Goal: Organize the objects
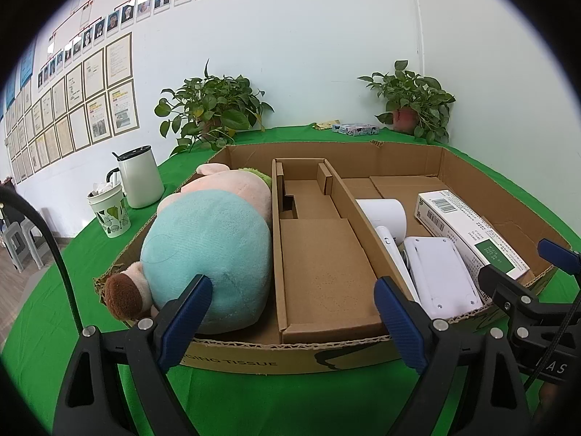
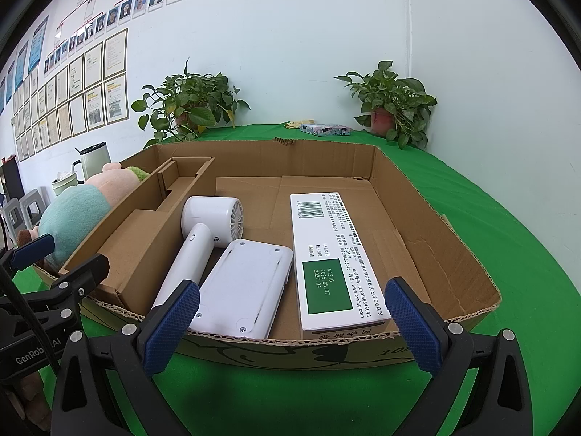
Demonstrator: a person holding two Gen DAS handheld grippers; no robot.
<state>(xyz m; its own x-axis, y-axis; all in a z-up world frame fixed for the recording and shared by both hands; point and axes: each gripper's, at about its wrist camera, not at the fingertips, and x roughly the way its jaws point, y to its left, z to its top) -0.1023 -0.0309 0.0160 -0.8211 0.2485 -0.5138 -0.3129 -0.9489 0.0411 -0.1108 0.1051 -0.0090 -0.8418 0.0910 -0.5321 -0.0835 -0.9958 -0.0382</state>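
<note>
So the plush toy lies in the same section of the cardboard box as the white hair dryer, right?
Not quite. The plush toy lies alone in the left section of the cardboard box; the white hair dryer is in the right section, past the cardboard divider. The left wrist view shows it.

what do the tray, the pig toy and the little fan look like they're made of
Tray: brown corrugated cardboard, matte; fluting shows along its cut rim.
Pig toy: soft plush fabric, fuzzy nap on the teal body.
Fan: probably hard white plastic, smooth with a slight sheen and a moulded grille.

White wall [image 1: 308, 54], framed notices [image 1: 90, 109], perhaps certificates.
</note>
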